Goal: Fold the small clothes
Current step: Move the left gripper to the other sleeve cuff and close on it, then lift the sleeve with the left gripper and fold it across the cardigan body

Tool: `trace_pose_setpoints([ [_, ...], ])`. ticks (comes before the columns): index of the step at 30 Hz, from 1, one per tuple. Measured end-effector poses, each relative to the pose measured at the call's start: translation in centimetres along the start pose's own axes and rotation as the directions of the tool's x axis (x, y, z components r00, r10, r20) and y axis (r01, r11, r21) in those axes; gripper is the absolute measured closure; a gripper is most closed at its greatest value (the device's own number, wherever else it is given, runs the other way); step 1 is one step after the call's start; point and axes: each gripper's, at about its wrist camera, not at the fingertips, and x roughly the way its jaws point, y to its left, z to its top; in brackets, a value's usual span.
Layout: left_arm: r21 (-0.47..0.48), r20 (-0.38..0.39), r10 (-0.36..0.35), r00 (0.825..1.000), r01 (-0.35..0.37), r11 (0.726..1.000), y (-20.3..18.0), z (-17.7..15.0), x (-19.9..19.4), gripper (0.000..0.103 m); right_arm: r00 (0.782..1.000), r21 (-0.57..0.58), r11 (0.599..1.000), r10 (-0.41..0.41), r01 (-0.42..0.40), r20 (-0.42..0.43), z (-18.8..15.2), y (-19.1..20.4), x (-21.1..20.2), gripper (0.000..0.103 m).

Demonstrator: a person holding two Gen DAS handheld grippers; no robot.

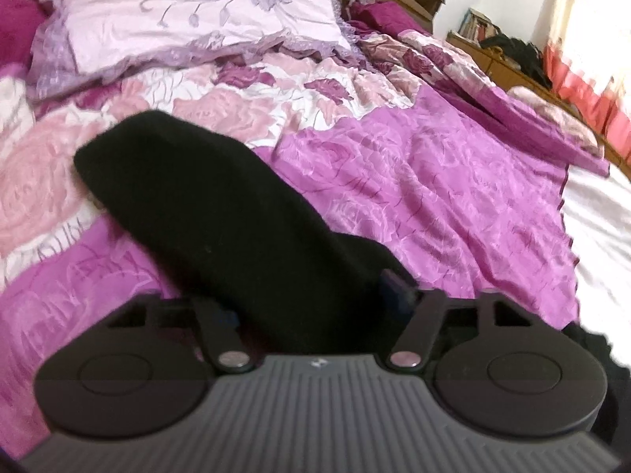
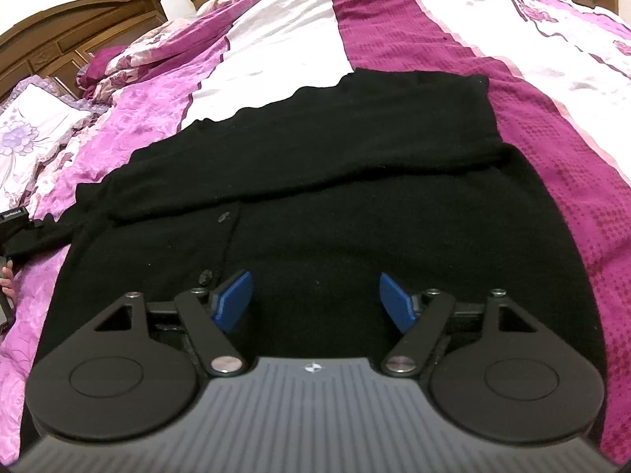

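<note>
**Black cardigan on the bed, one sleeve lifted**

Ribbed grey gripper bodies fill the bottom of both views. Past them is a big bed (image 2: 276,27) with a cover in pink, purple and white. It has rose prints on one side and a dark purple stripe (image 2: 524,126) on the other. A brown wooden headboard (image 2: 79,35) stands at the far end.

On the cover lies a black cardigan (image 2: 355,205). It is spread out flat, buttons up, and reaches across the white part and the purple stripe. One sleeve (image 2: 315,134) is folded across the body of the cardigan. The other sleeve (image 1: 221,205) is raised off the bed in the left wrist view and runs from the rose print down to the left gripper (image 1: 315,303).

A pale purple pillow (image 1: 197,12) with a flower print rests near the headboard.

The left gripper seems to be clamped on the end of the raised sleeve. The black cloth hides most of the fingers, and only a bit of one blue pad (image 1: 394,287) peeks out, so this is not fully clear.

The right gripper (image 2: 315,299) hangs just above the body of the cardigan. Its two blue pads (image 2: 234,295) stand wide apart with nothing between them. Two small black buttons sit close to the left pad, one button (image 2: 206,276) right beside it.
</note>
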Motion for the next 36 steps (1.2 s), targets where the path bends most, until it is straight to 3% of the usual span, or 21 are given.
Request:
trace_pose_setpoints([
  [2, 0.016, 0.008, -0.011, 1.000, 0.011, 1.000, 0.0, 0.0, -0.2, 0.075, 1.000, -0.002, 1.000, 0.001, -0.001, 0.002, 0.0, 0.1, 0.0, 0.024],
  [4, -0.006, 0.012, -0.052, 0.999, 0.052, 0.999, 0.4, 0.1, -0.6, 0.090, 1.000, 0.001, 1.000, 0.003, -0.003, 0.004, 0.0, 0.0, 0.0, 0.024],
  [6, 0.001, 0.049, -0.054, 0.997, 0.054, 0.999, 0.5, 0.2, -1.5, 0.094, 1.000, 0.005, 1.000, 0.006, -0.006, 0.005, 0.0, 0.0, -0.1, 0.024],
  [12, 0.097, 0.183, -0.085, 0.979, 0.068, 0.993, -0.4, -0.3, -6.1, 0.095, 1.000, 0.023, 1.000, 0.013, -0.013, 0.017, 0.2, -0.7, -0.5, 0.024],
  [21, 0.160, 0.319, -0.170, 0.932, 0.124, 0.979, -3.3, 0.5, -11.0, 0.095, 0.999, 0.037, 0.999, 0.028, -0.029, 0.030, 0.0, -1.0, -1.1, 0.024],
  [28, 0.198, 0.346, -0.268, 0.899, 0.209, 0.958, -7.1, 0.6, -13.2, 0.095, 0.999, 0.067, 0.997, 0.038, -0.040, 0.033, 0.0, -1.6, -1.5, 0.024],
  [36, 0.255, 0.311, -0.406, 0.859, 0.336, 0.907, -12.2, -1.5, -15.0, 0.095, 0.997, 0.077, 0.995, 0.058, -0.062, 0.052, 0.1, -1.8, -2.0, 0.024],
])
